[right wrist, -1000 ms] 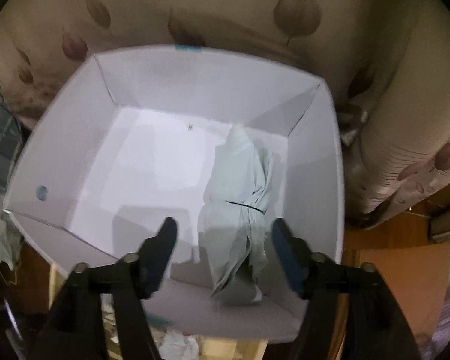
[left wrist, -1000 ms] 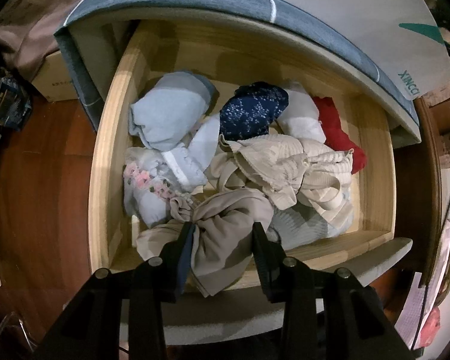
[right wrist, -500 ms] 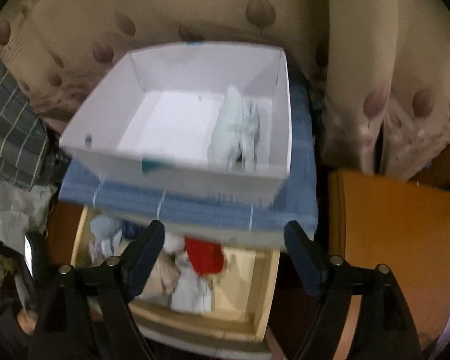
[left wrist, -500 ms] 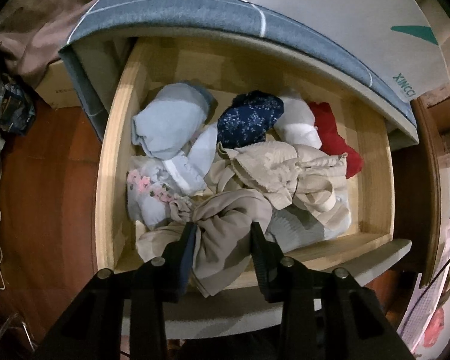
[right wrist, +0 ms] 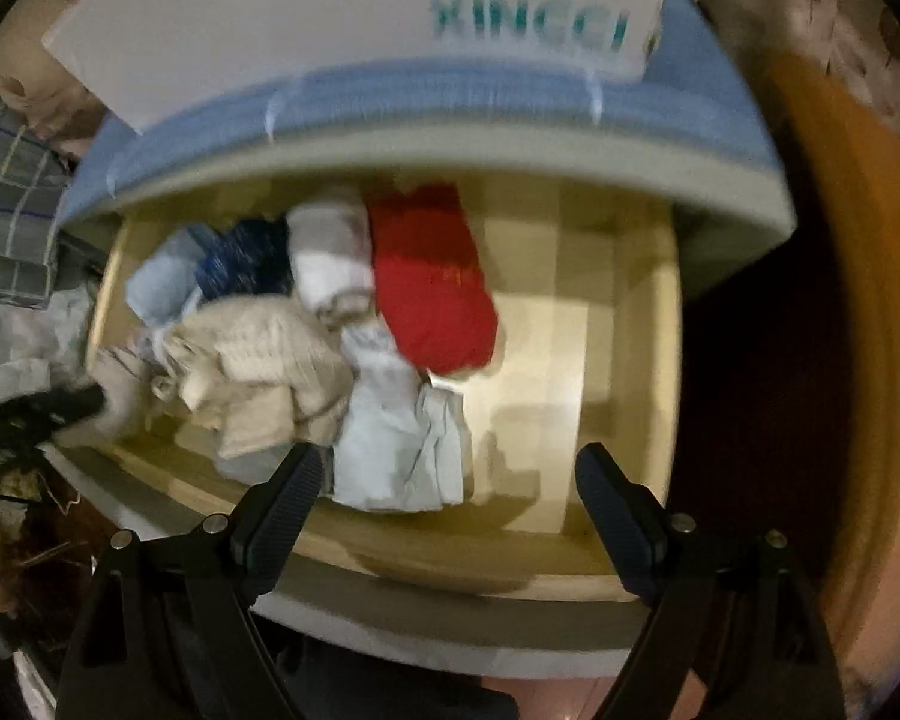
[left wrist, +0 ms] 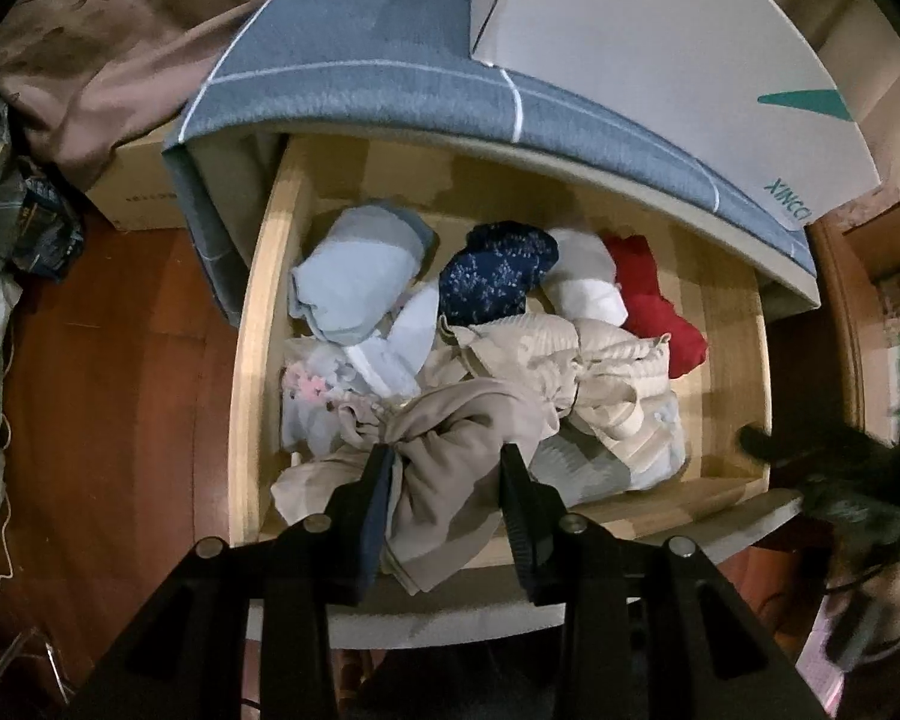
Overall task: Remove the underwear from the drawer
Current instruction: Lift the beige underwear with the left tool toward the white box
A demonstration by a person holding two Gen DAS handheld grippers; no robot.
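Since the earlier frames, the right claw's view has swung off the white box interior and down over the open drawer; the left claw's view has drawn back slightly, with the drawer sitting smaller and higher in frame.

Left wrist view: the left claw [left wrist: 444, 501] is clamped on a taupe garment [left wrist: 456, 450], which bunches between the two pads at lower centre and drapes over the drawer's [left wrist: 246, 360] front rail. The rest of the underwear lies beyond the claw toward the upper frame: a pale blue roll [left wrist: 354, 270] at upper left, a navy patterned piece [left wrist: 495, 279], a white roll [left wrist: 588, 282], a red piece [left wrist: 654, 312] at right, and a ribbed cream heap [left wrist: 576, 360] in the middle. A white box [left wrist: 660, 60] sits on the blue cloth above the drawer; its lettering is partly cut off and reads inverted, roughly "XINCCI". The right claw shows as a dark blur at the right edge.

Right wrist view: the right claw [right wrist: 450, 516] stands wide, nothing between its pads. Just ahead of it, between centre and the left pad, lies a pale folded piece [right wrist: 402, 450], its long axis running up-frame toward the red piece [right wrist: 429, 282]. By judgement, this hand is nearer both; the left is already occupied. The box [right wrist: 360, 6] carries teal print, blurred, reading about "XINCCI".
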